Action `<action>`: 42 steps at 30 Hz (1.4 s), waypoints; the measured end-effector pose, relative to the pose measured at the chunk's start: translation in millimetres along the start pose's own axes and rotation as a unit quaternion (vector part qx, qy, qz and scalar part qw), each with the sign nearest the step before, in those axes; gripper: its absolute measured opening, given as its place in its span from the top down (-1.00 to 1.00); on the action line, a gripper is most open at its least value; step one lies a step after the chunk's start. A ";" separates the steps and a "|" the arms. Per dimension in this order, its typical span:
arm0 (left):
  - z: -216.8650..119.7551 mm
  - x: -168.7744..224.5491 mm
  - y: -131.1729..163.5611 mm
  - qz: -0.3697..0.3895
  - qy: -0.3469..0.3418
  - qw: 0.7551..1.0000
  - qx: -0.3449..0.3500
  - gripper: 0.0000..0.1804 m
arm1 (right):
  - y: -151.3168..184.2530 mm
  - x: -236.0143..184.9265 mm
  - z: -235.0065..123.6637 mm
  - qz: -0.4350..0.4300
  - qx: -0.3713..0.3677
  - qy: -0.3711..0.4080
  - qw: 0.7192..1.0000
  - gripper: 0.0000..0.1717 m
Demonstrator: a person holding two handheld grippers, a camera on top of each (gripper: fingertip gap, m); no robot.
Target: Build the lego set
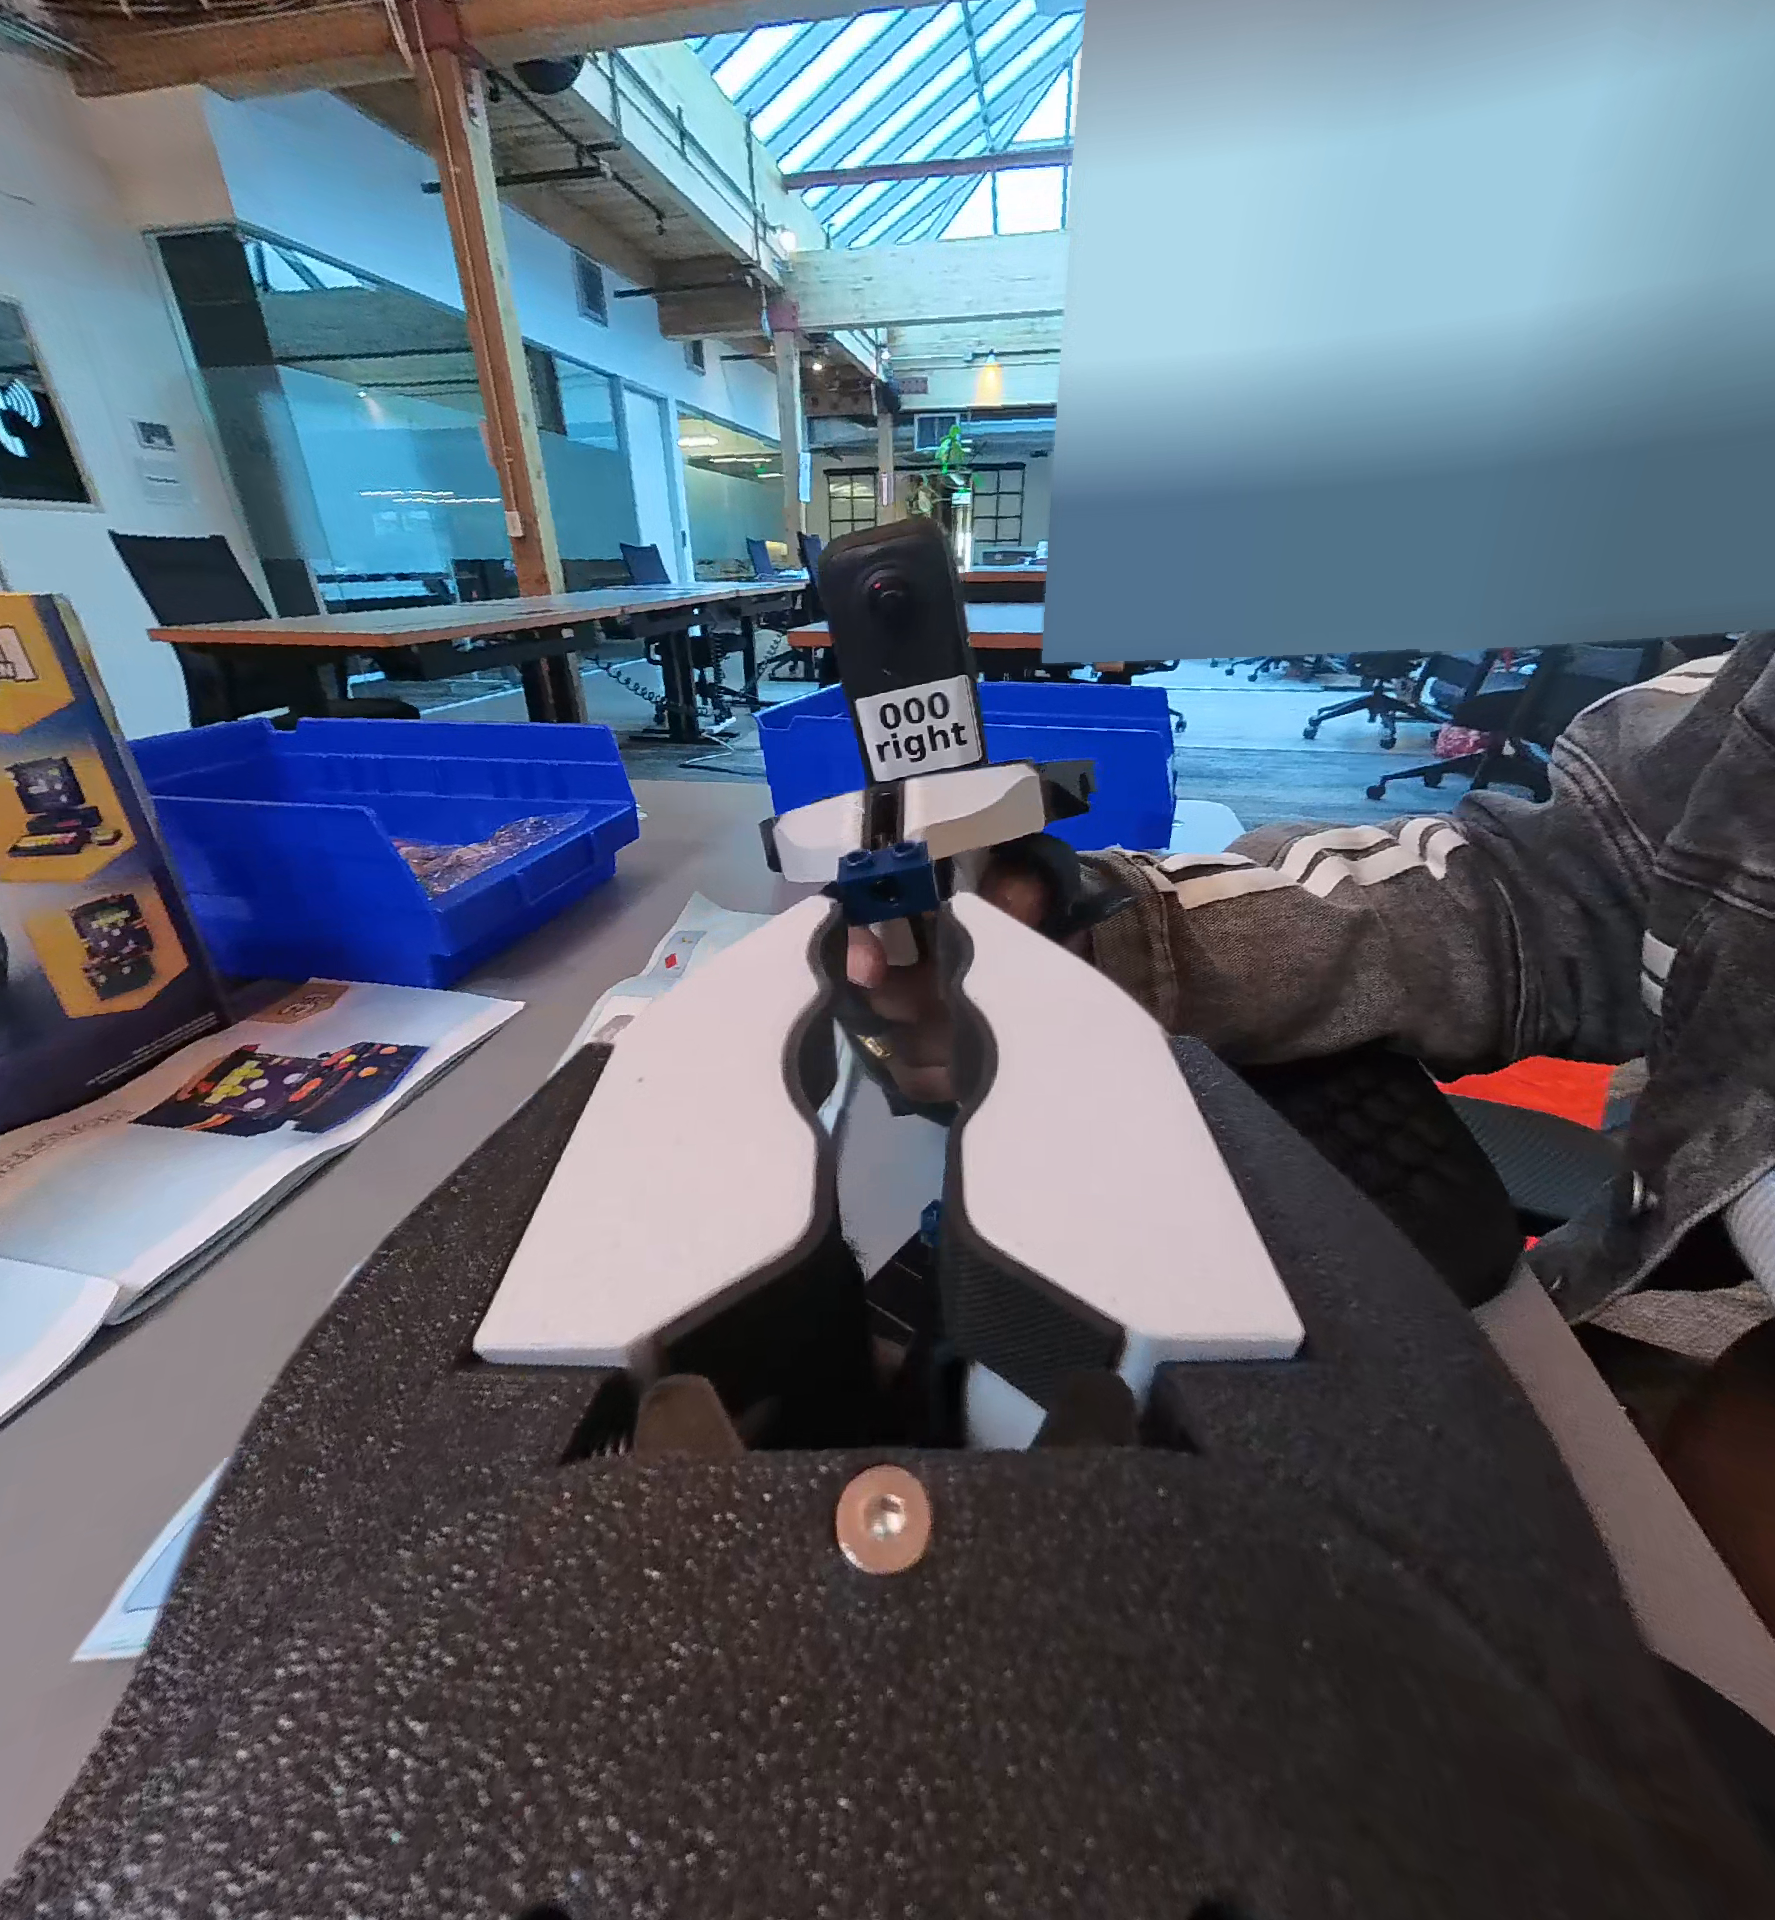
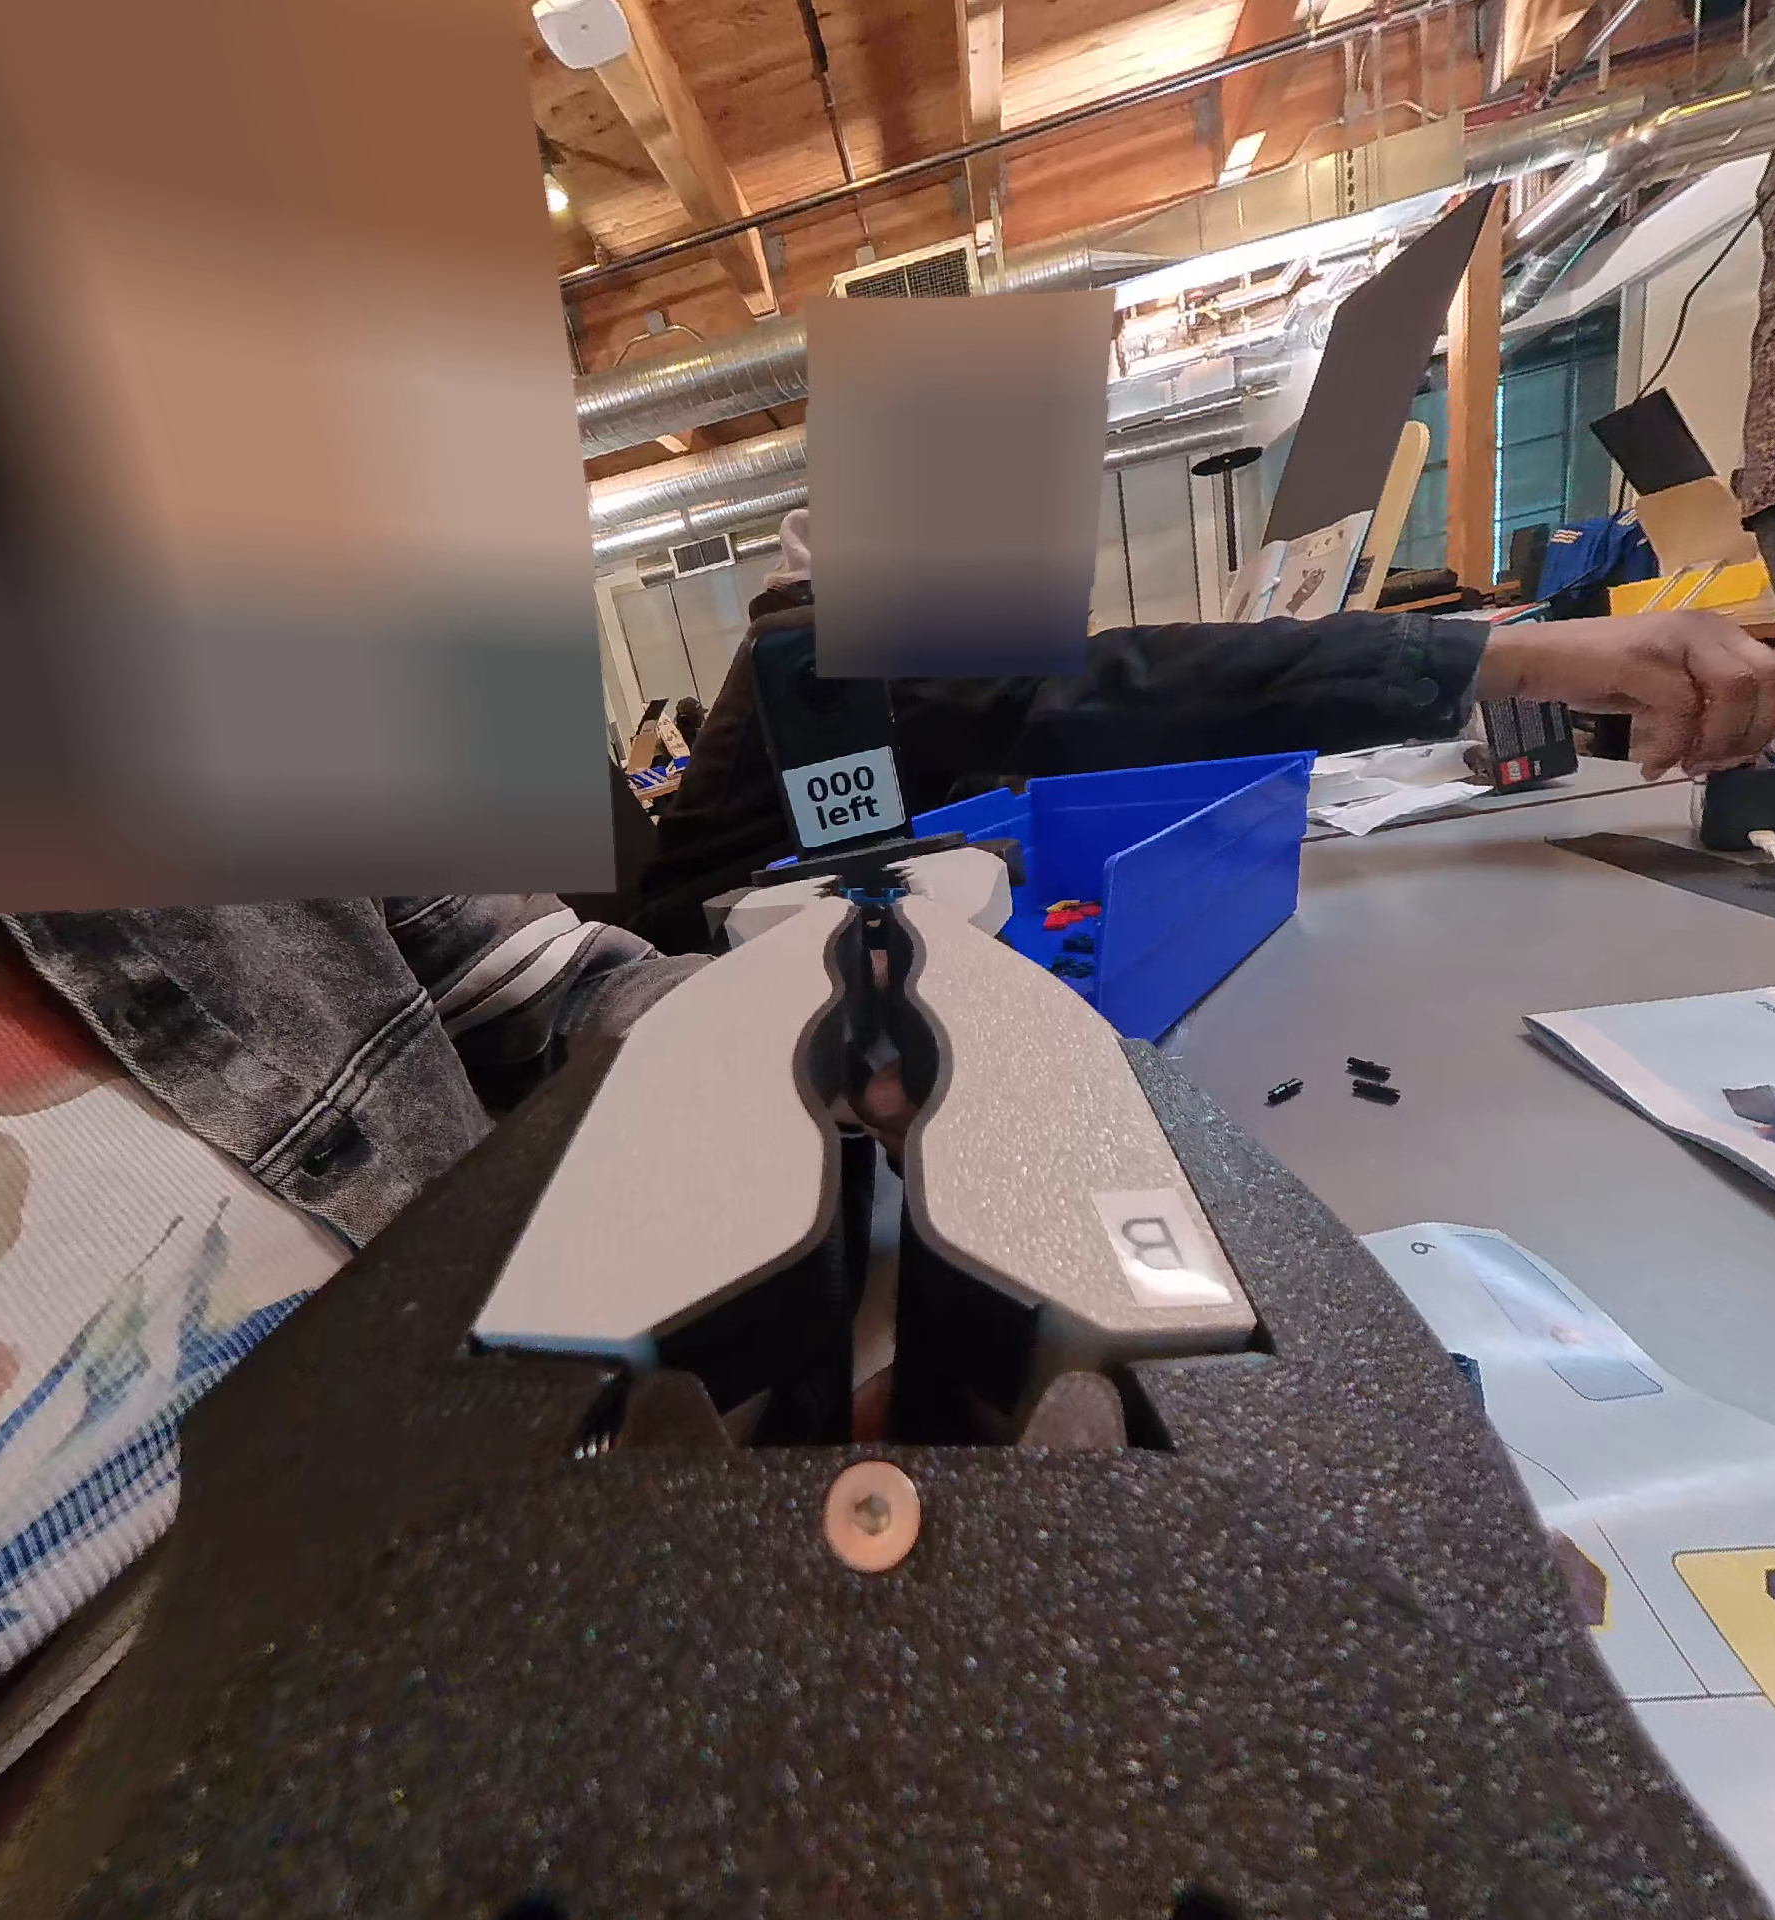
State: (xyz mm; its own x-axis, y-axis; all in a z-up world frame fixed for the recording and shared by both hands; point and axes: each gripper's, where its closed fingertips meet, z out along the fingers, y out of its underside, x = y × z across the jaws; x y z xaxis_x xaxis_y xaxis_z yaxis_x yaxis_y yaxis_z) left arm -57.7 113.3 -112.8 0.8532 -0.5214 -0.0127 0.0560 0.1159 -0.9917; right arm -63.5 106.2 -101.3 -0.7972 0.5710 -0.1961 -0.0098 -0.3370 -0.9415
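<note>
A: Between the two facing grippers, what's there?
B: A small dark-blue studded plastic brick (image 1: 885,883), raised above the grey counter (image 1: 675,831); left gripper (image 1: 888,914) pinches it, long axis crosswise. Right gripper (image 2: 867,914) pressed nearly together, touching it; whether it grips, I cannot tell.

A dark blue brick (image 1: 885,881) sits at the white fingers (image 1: 717,1122) of the left hand-held gripper (image 1: 888,914), whose body is speckled black. The right hand-held gripper (image 2: 870,912) has pale grey fingers (image 2: 1018,1132) and the same speckled black body. The 2 bins (image 1: 384,831) are bright blue. The table (image 2: 1465,997) is plain grey. The sleeve (image 1: 1402,935) is washed grey denim with white stripes. 3 small black pins (image 2: 1340,1081) lie on the table. The booklet (image 1: 239,1101) is white with purple, yellow and orange artwork.
</note>
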 end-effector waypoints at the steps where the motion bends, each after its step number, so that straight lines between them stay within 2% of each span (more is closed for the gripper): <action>1: -0.4 0.1 0.0 0.001 0.000 1.000 -0.001 0.83 | 0.1 0.1 0.1 0.000 0.000 0.000 1.000 0.95; 25: -3.8 -2.2 3.0 0.015 -0.009 1.000 -0.001 0.82 | 3.5 5.6 -0.5 0.001 -0.012 0.019 1.000 0.95; 30: -4.3 -5.1 3.4 0.019 -0.019 1.000 -0.002 0.74 | 4.7 5.3 -0.1 0.001 -0.016 0.018 1.000 0.95; 34: -3.7 -2.1 3.7 0.025 -0.011 1.000 -0.004 0.81 | 6.1 5.2 0.5 -0.002 -0.021 0.019 1.000 0.95; 42: -3.9 -2.2 2.9 0.027 -0.008 1.000 -0.005 0.82 | 6.0 4.2 0.6 -0.003 -0.022 0.017 1.000 0.95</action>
State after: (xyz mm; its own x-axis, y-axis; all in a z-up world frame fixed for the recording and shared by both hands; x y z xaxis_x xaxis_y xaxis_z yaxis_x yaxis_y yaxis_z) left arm -61.5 111.4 -116.2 0.8631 -0.5010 -0.0640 0.0043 0.1340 -0.9910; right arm -67.3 106.1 -107.6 -0.7767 0.5977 -0.1985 0.0124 -0.3006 -0.9537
